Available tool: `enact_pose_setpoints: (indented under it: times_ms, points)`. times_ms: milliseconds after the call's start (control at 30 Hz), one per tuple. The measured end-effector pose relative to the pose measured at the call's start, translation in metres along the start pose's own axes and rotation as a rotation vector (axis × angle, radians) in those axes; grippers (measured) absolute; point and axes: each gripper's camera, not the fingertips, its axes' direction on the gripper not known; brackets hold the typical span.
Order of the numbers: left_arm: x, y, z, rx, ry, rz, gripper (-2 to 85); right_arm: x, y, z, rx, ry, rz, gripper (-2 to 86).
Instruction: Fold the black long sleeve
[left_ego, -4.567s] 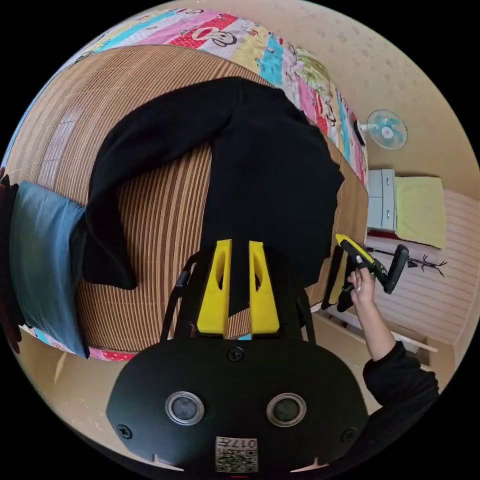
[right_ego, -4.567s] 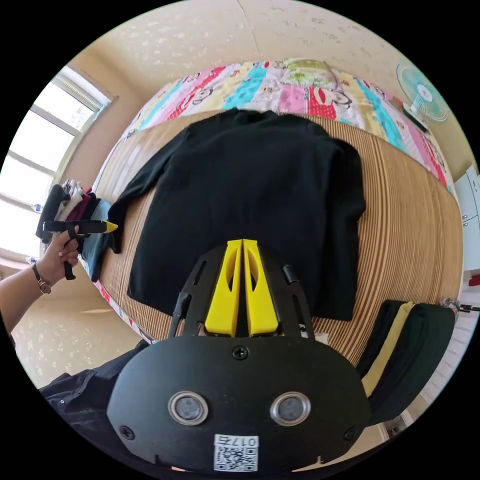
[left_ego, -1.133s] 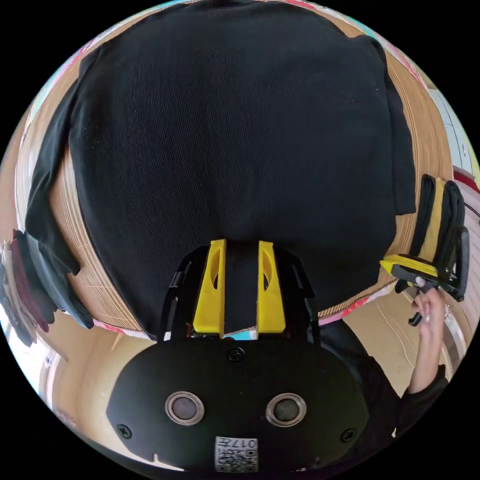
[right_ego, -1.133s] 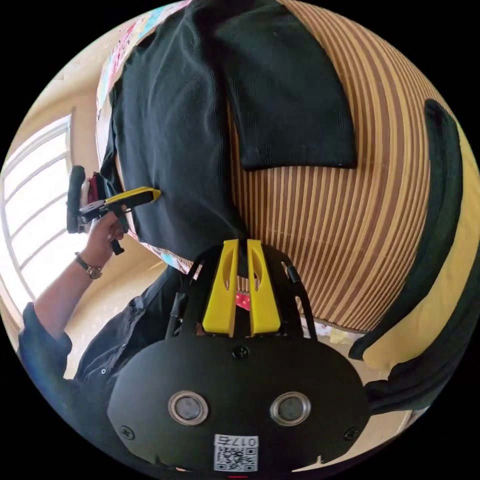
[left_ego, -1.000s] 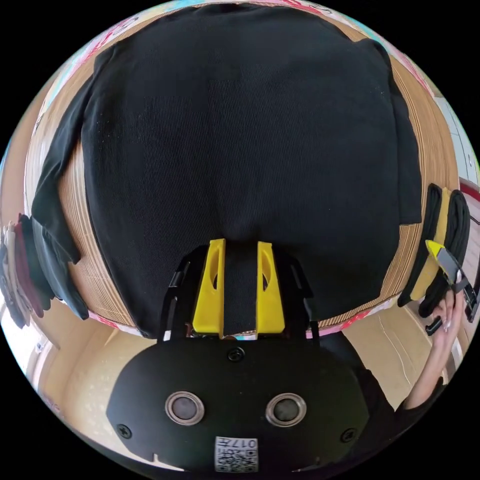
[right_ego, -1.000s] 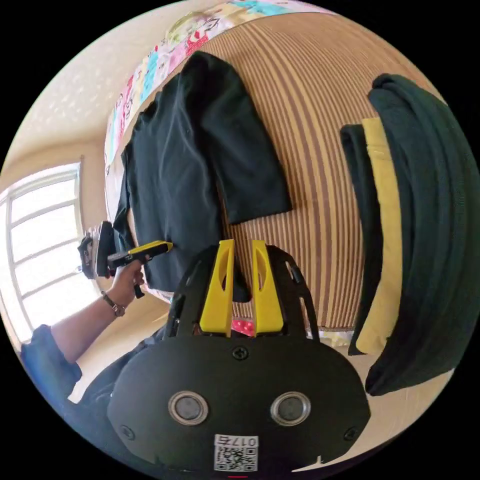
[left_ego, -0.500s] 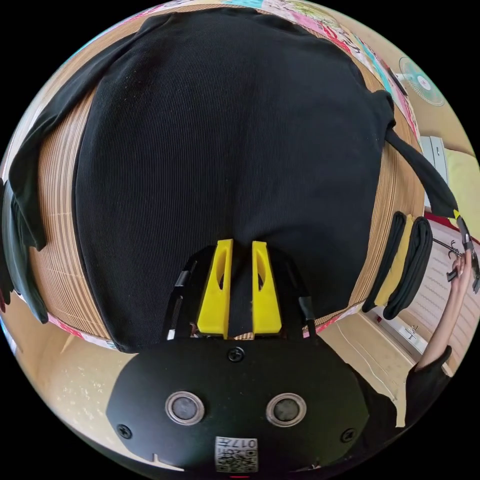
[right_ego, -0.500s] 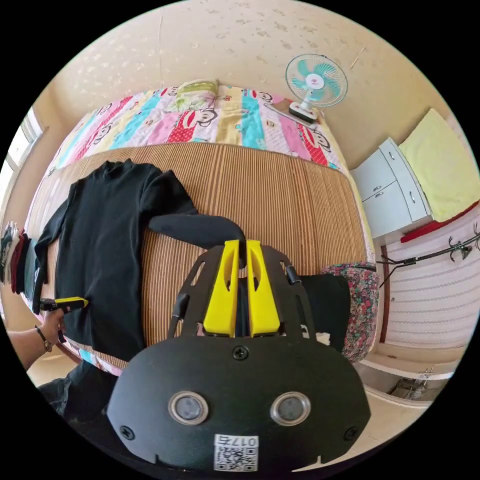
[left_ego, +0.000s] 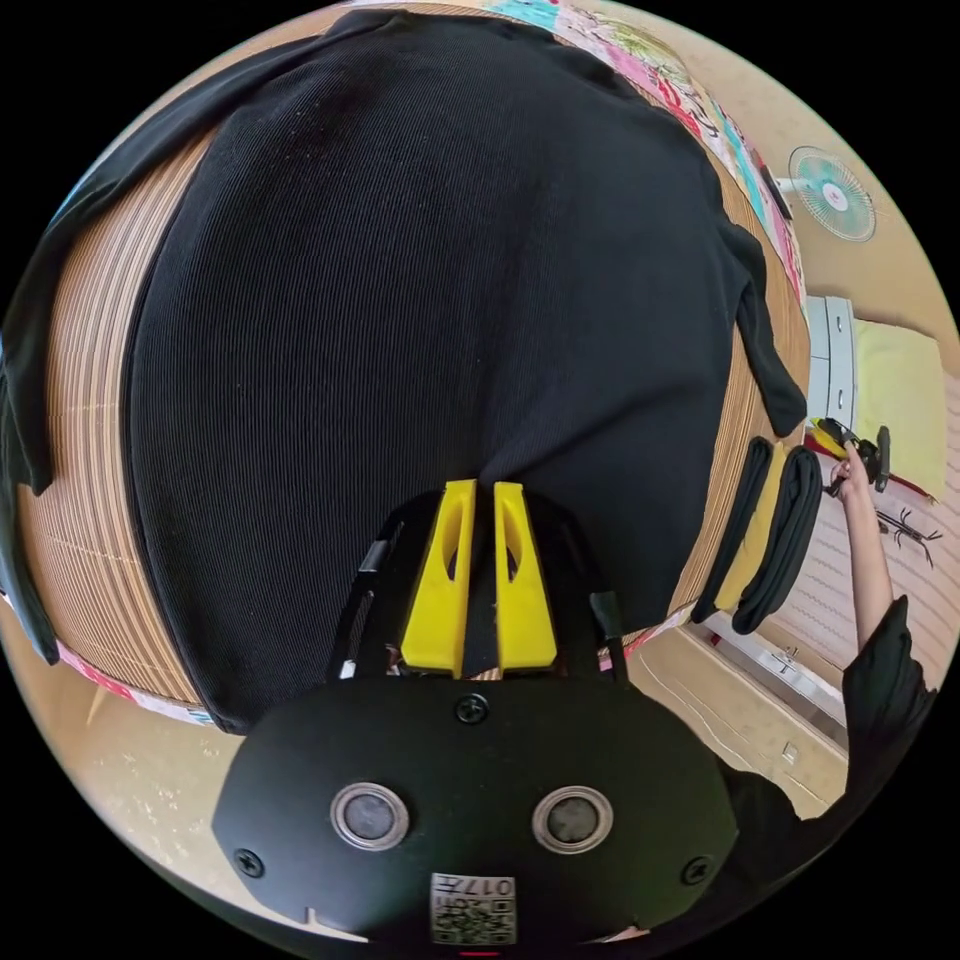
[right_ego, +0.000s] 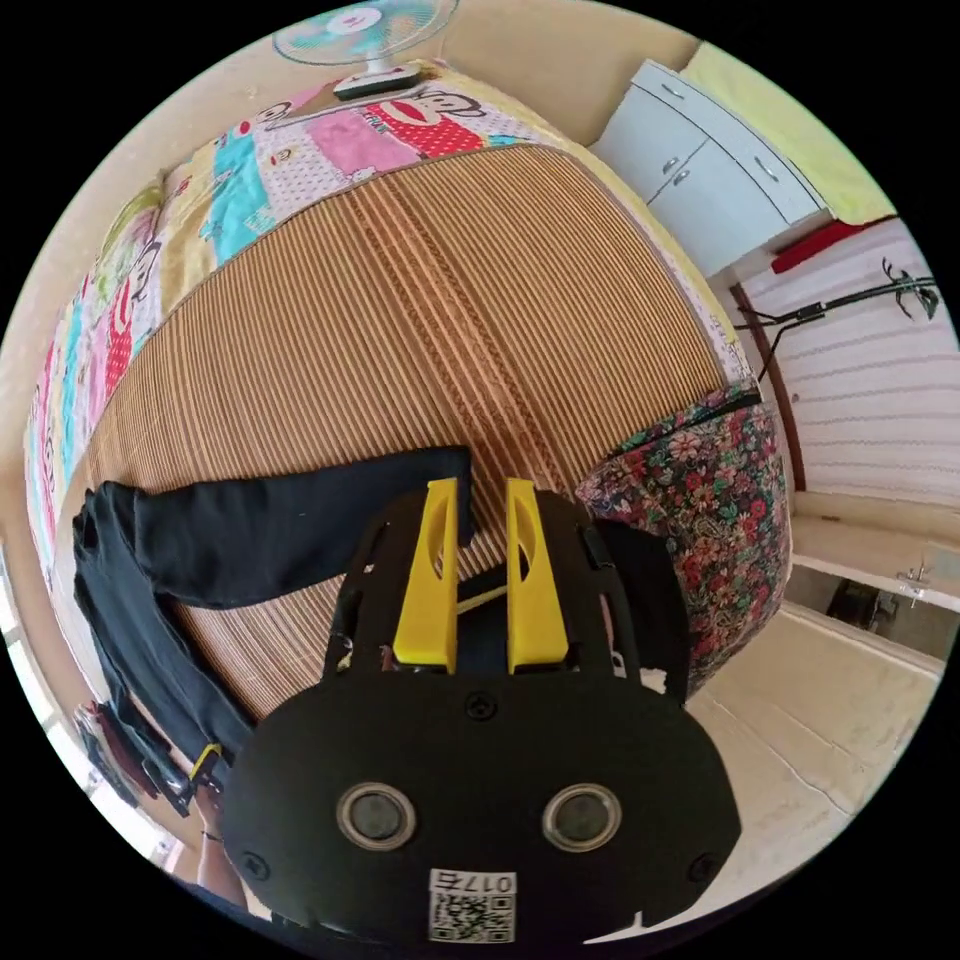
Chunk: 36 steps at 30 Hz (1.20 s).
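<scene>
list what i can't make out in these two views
Left gripper view: part of the hem of the black long sleeve, hidden behind the left gripper.
Left gripper view: the right gripper, too small to read its jaws.
Right gripper view: folded clothes, mostly behind that gripper's body.

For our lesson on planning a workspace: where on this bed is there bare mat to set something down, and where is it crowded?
The striped mat lies bare between the outstretched black sleeve, the cartoon sheet and the floral cushion. A narrower bare strip runs along the shirt body at its side. The mat's near corner is crowded by a dark and yellow folded stack.
</scene>
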Motion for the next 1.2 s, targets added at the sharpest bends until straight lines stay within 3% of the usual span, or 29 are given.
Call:
enact_pose_setpoints:
  times_ms: [100,233,333,433,567,733,867,1000,1100,1200]
  points:
    - [-0.003,0.018,-0.001,0.064,0.023,-0.007,4.2,0.016,0.018,-0.016,0.069,-0.188,0.089,9.3]
    - [0.003,0.043,-0.002,0.151,0.003,-0.055,4.2,0.007,0.023,0.024,-0.215,-0.569,0.103,9.4]
    - [0.017,0.064,-0.001,0.230,-0.065,-0.041,4.3,-0.012,0.024,0.061,-0.416,-0.743,0.184,9.1]
    - [0.033,0.083,0.001,0.294,-0.139,-0.027,4.4,-0.036,0.023,0.086,-0.493,-0.593,0.198,10.4]
    - [0.049,0.100,0.001,0.330,-0.213,-0.035,4.5,-0.039,0.022,0.109,-0.461,-0.541,0.312,11.3]
    - [0.045,0.115,-0.006,0.346,-0.165,-0.065,4.6,-0.030,0.024,0.130,-0.297,-0.459,0.516,5.5]
    - [0.041,0.129,-0.016,0.341,-0.141,0.034,4.7,-0.051,0.028,0.115,-0.164,-0.369,0.494,3.7]
    - [0.047,0.142,-0.031,0.305,-0.141,0.148,5.0,-0.139,0.054,0.011,0.253,-0.374,0.203,3.0]
    - [0.036,0.157,-0.045,0.306,-0.054,0.137,5.1,-0.247,0.109,-0.066,0.562,-0.297,-0.116,2.8]
    - [0.020,0.169,-0.060,0.322,0.071,0.124,4.7,-0.348,0.178,-0.097,0.758,-0.386,-0.338,2.7]
